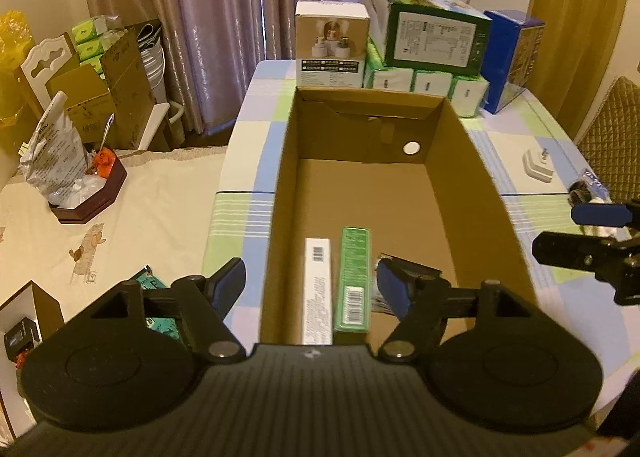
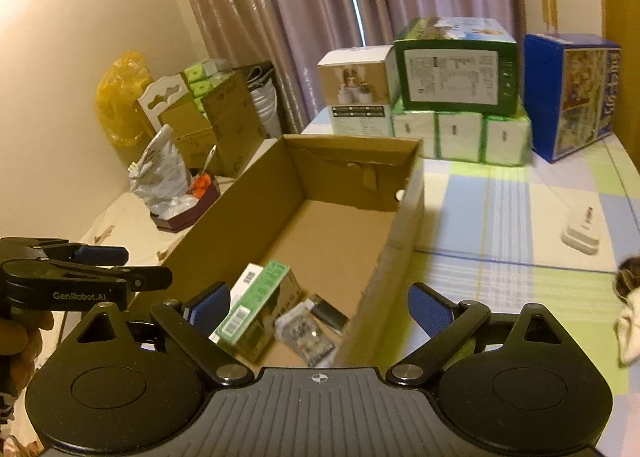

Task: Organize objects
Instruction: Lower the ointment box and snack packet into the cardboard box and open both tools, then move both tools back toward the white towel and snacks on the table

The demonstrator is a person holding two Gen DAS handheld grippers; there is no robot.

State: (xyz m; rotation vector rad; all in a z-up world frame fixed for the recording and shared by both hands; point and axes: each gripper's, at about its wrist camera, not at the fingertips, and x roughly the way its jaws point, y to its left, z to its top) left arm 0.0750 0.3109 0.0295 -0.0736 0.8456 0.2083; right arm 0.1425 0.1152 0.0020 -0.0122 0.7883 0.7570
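Note:
An open cardboard box (image 1: 472, 161) stands lengthwise on the checked tablecloth. At its near end lie a long white carton (image 1: 318, 289) and a long green carton (image 1: 354, 281) side by side. The right wrist view shows the same green carton (image 2: 256, 301) with a small printed packet (image 2: 306, 333) and a black item (image 2: 328, 313) beside it. My left gripper (image 1: 310, 283) hovers open over the box's near end, holding nothing. My right gripper (image 2: 320, 303) is open and empty over the box's near right wall (image 2: 408, 217). Each gripper shows in the other's view: the right gripper (image 1: 556, 231), the left gripper (image 2: 144, 267).
Stacked cartons and tissue packs (image 1: 432, 41) stand behind the box. A white device (image 2: 582, 229) and a bundled cloth (image 2: 630, 313) lie on the table to the right. A teal packet (image 1: 154, 285) lies left of the box. A dark tray (image 1: 92, 201) with a bag sits further left.

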